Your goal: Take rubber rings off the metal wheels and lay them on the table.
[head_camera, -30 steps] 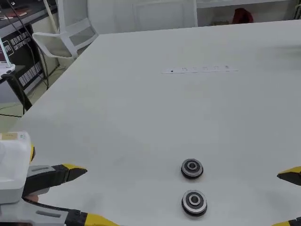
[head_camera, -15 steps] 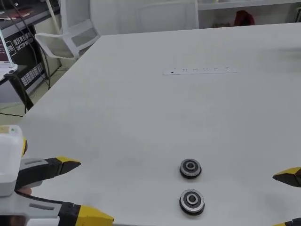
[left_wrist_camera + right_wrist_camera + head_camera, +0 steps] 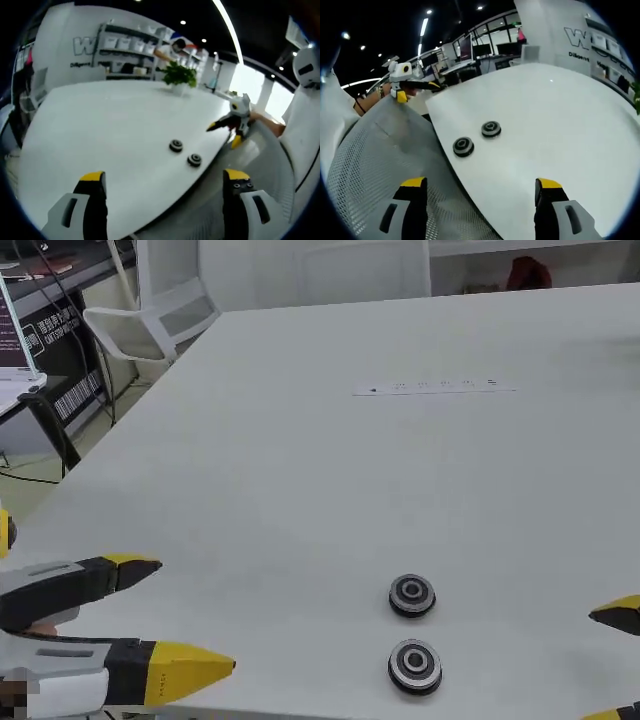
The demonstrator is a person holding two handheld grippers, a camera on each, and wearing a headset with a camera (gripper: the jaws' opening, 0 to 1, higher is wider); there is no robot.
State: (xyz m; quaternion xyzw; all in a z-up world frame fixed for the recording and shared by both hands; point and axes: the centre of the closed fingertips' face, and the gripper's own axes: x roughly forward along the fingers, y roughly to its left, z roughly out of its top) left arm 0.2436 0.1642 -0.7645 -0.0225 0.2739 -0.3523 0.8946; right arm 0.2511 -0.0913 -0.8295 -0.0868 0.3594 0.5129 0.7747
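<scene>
Wheels (image 3: 412,597) on table (image 3: 300,460), fingers (image 3: 185,670) spread wide

Both at the desk's (image 3: 400,460) near edge: the left gripper (image 3: 197,615) has black jaws capped in yellow on a grey-white body, and the right gripper (image 3: 480,185) has matching yellow-tipped jaws on grey bases. The person wears white clothing (image 3: 302,130).

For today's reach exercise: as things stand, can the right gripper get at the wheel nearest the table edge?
Probably yes: the right gripper is open, and bare table lies between it and that wheel.
</scene>
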